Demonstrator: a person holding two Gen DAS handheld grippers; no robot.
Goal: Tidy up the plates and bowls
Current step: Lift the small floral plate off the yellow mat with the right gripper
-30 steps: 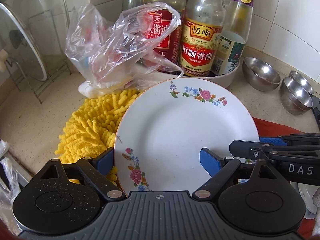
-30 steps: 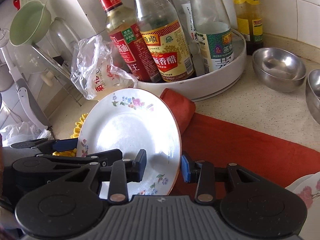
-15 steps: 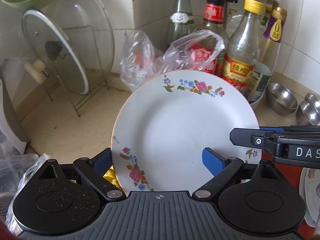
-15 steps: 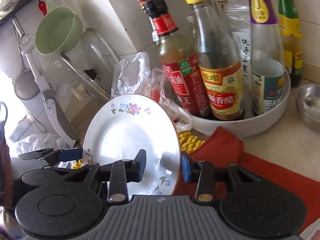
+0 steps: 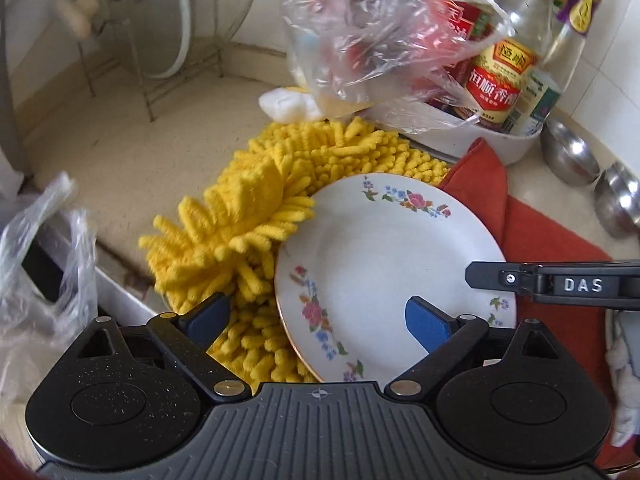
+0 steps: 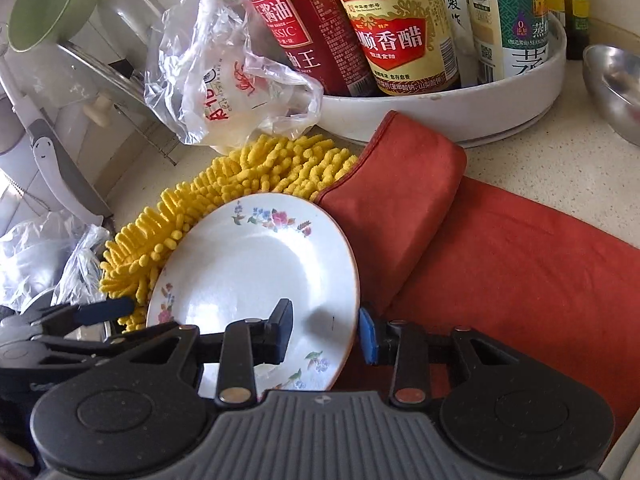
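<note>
A white plate with flower prints [image 5: 392, 264] is held tilted over the yellow chenille cloth [image 5: 256, 216] and the red cloth [image 5: 552, 240]. It also shows in the right wrist view [image 6: 256, 272]. My right gripper [image 6: 326, 334] is shut on the plate's right rim, one finger on each face. My left gripper [image 5: 316, 320] is wide open; its right fingertip [image 5: 424, 324] lies over the plate's face and its left one is over the yellow cloth, off the plate. Steel bowls [image 5: 572, 152] sit at the far right.
A white tray of sauce bottles [image 6: 440, 92] stands behind the cloths, with a crumpled plastic bag [image 6: 224, 76] beside it. A glass lid on a wire rack [image 5: 152, 20] stands far left. Another plastic bag [image 5: 44, 264] lies at the near left edge.
The plate has come down from an upright raised pose to low over the cloths. The left gripper has opened wider and its left finger has come off the plate's left rim.
</note>
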